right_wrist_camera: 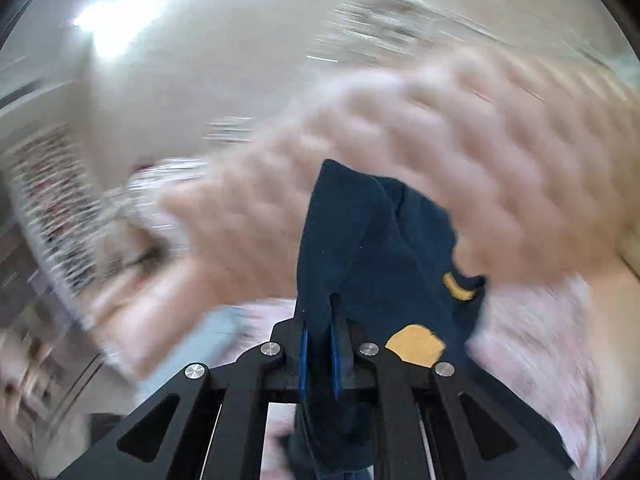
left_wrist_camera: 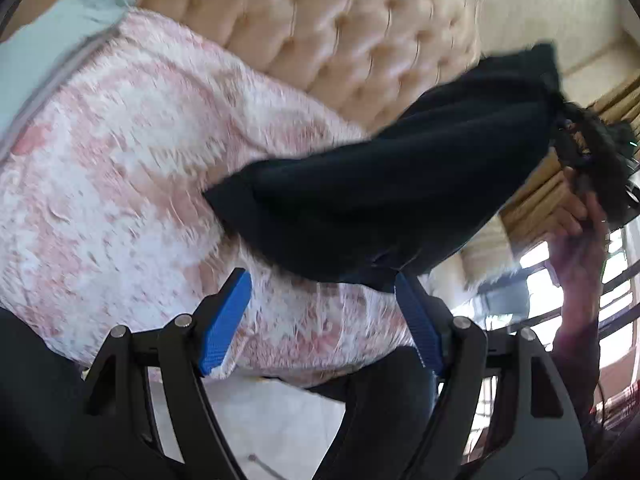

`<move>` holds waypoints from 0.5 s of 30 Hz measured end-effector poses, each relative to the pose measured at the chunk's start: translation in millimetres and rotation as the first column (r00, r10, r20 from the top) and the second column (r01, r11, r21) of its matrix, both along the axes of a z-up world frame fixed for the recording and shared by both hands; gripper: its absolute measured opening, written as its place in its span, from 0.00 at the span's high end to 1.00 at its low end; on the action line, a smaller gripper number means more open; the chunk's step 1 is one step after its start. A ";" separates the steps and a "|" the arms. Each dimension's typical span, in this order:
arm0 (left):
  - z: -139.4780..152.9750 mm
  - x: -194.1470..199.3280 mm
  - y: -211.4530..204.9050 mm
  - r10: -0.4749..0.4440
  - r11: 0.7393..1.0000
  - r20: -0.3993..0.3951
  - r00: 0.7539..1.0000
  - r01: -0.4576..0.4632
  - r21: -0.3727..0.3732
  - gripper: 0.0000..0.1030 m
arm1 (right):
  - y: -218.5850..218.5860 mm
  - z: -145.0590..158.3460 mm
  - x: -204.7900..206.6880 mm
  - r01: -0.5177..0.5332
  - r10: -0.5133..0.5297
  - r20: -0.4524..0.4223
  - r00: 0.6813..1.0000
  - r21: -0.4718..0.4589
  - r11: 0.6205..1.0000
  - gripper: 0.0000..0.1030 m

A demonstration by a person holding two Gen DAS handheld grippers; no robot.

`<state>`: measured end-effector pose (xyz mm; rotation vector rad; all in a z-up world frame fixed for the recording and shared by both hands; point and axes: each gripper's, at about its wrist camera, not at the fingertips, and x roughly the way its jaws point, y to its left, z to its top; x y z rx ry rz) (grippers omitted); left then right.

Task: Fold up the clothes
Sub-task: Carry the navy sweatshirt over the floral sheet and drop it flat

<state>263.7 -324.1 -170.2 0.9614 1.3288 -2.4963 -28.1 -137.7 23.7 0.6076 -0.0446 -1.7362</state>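
Above the pink patterned bedspread (left_wrist_camera: 120, 168): navy garment (right_wrist_camera: 360, 240) hanging bunched and unfolded, pinched in clamped right gripper (right_wrist_camera: 320, 312), left gripper (left_wrist_camera: 320, 292) gaping and empty beneath; folding judged barely begun.

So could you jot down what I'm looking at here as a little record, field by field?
Place: a bed with a pink and white bedspread and a tufted cream headboard
Garment: a navy garment with yellow patches, lifted off the bed
Right gripper: shut on the navy garment
Left gripper: open, blue pads apart, the cloth's lower edge by one pad
Picture quality: right wrist view heavily blurred
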 end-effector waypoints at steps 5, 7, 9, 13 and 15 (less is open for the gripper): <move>5.9 35.9 -27.4 0.088 0.996 -0.038 0.995 -0.088 -0.003 0.25 | -35.9 -62.4 64.7 -0.136 0.130 0.171 0.977 0.023 0.990 0.88; -1.1 48.9 -37.2 0.116 0.993 -0.036 0.993 -0.115 0.018 0.24 | -43.8 -120.8 79.2 -0.145 0.110 0.270 0.957 0.114 0.983 0.88; -11.4 54.9 -41.8 0.126 0.991 -0.025 0.992 -0.125 0.047 0.23 | -45.7 -178.5 93.5 -0.154 0.071 0.344 0.936 0.221 0.963 0.88; -25.4 54.4 -43.0 0.118 0.989 -0.019 0.993 -0.116 0.087 0.23 | -35.5 -251.3 111.6 -0.158 -0.016 0.463 0.886 0.335 0.929 0.81; -28.3 49.3 -41.1 0.109 0.990 -0.015 0.994 -0.107 0.093 0.23 | -19.9 -259.5 120.9 -0.147 -0.033 0.487 0.873 0.327 0.934 0.58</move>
